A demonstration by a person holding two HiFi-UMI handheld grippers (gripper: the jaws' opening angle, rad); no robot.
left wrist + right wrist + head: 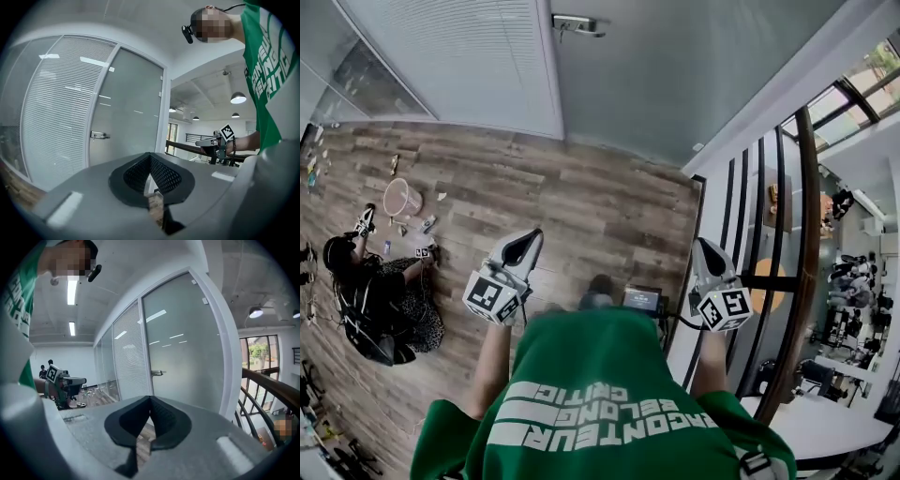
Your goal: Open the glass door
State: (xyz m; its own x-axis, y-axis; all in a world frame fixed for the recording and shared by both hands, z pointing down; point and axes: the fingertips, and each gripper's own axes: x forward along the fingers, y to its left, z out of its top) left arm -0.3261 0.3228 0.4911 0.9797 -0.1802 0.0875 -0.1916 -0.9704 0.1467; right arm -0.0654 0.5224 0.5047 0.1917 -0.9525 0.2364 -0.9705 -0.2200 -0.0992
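Glass door (675,75) ahead — L tool (528,242), R tool (704,247) closed, empty — railing (806,234) rt, person (384,300) lt.

**Words on the shirt only**

White block lettering (600,427) runs in two lines across the green shirt (623,361) and appears inverted from the head view. One word looks like "CRITIC" and another like "BELONG". The rest cannot be read with certainty. Just above the shirt, the marker cubes (492,298) carry black-and-white square code patterns.

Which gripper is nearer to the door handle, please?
Left. In the head view the left gripper sits nearly in line with the handle; the right gripper is farther right, by the railing.
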